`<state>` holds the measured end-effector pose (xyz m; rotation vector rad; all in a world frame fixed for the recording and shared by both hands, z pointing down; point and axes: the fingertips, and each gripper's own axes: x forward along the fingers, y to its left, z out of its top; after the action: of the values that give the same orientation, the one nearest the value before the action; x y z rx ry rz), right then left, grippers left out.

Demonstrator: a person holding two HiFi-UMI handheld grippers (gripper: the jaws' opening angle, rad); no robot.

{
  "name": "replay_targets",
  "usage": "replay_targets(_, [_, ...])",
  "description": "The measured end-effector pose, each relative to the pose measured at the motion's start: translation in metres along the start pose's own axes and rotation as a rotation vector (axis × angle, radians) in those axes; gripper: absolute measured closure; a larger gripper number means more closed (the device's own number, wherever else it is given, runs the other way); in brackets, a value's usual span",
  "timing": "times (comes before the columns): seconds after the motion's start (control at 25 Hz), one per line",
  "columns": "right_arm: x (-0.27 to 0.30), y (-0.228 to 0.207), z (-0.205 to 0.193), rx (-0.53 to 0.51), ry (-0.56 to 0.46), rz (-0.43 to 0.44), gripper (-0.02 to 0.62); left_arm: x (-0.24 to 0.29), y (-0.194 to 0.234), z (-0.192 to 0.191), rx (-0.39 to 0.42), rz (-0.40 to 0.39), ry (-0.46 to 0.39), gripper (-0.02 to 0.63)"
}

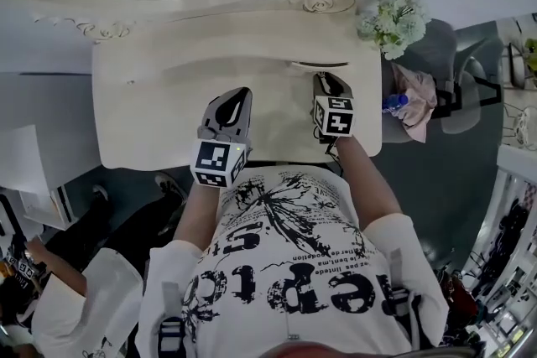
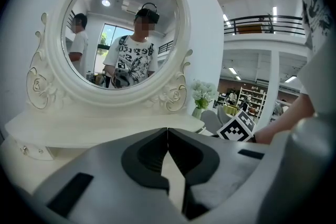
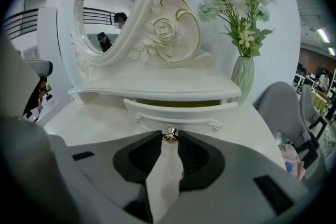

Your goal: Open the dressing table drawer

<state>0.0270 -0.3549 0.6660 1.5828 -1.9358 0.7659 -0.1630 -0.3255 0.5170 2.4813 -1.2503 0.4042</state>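
Note:
The white dressing table [image 1: 159,109] has a small drawer [image 3: 178,110] under its raised shelf. The drawer stands a little way out, and a green gap shows above its front. A small metal knob [image 3: 169,135] sits in the middle of the drawer front. My right gripper [image 3: 169,137] is shut on this knob, with both pads against it. In the head view the right gripper [image 1: 325,81] reaches the drawer [image 1: 319,64]. My left gripper [image 1: 238,95] hovers over the tabletop at the left. The left gripper [image 2: 167,131] is shut with nothing in it.
An oval mirror [image 2: 123,34] in a carved white frame stands at the back of the table. A vase of pale flowers [image 3: 243,73] sits at the table's right end. A grey chair [image 1: 436,54] stands to the right, and a second person [image 1: 50,289] is at the lower left.

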Motion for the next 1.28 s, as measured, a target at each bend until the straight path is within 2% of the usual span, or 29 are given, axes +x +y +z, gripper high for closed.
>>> replay_targets(0.44, [-0.027, 0.007, -0.03, 0.007, 0.026, 0.04, 0.486, -0.005, -0.023, -0.002, 0.007, -0.008, -0.001, 0.587])
replay_targets(0.8, [-0.036, 0.009, -0.039, 0.024, 0.029, 0.068, 0.485, -0.013, -0.037, -0.006, 0.01, 0.008, 0.003, 0.588])
replay_targets(1.08, [-0.055, 0.012, -0.027, -0.027, -0.026, 0.062, 0.482, -0.015, -0.044, -0.006, 0.01, 0.025, 0.003, 0.587])
replay_targets(1.28, [-0.089, 0.024, 0.005, -0.051, -0.112, 0.132, 0.493, -0.014, -0.054, 0.003, 0.021, 0.03, -0.012, 0.587])
